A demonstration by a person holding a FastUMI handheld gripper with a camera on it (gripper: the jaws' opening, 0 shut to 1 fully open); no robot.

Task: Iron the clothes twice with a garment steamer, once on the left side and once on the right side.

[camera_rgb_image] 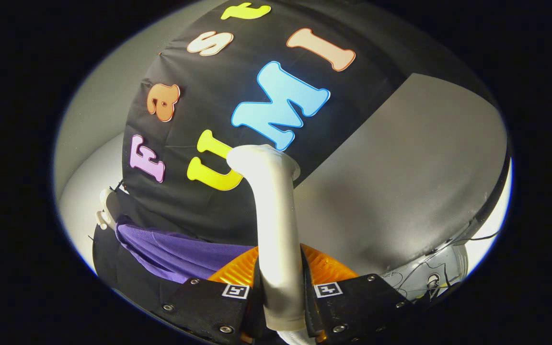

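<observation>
A white garment steamer [276, 225] stands upright between my fingers, its bent head [261, 158] pointing up and away toward the booth wall. My gripper [281, 292] is shut on the steamer's handle, with both fingers pressing its sides. Beyond the fingers and to the left hangs a purple garment [170, 251] on a white hanger [106, 213] against the black cloth. The view is tilted, so the garment runs slanted. The steamer head is apart from the garment, off to its right.
An orange ribbed part [326, 268] shows just behind the steamer handle, between the fingers. A grey panel [400, 182] lies to the right. Thin black cables [429, 275] run by a grey base at the lower right. White booth walls [89, 120] close the left.
</observation>
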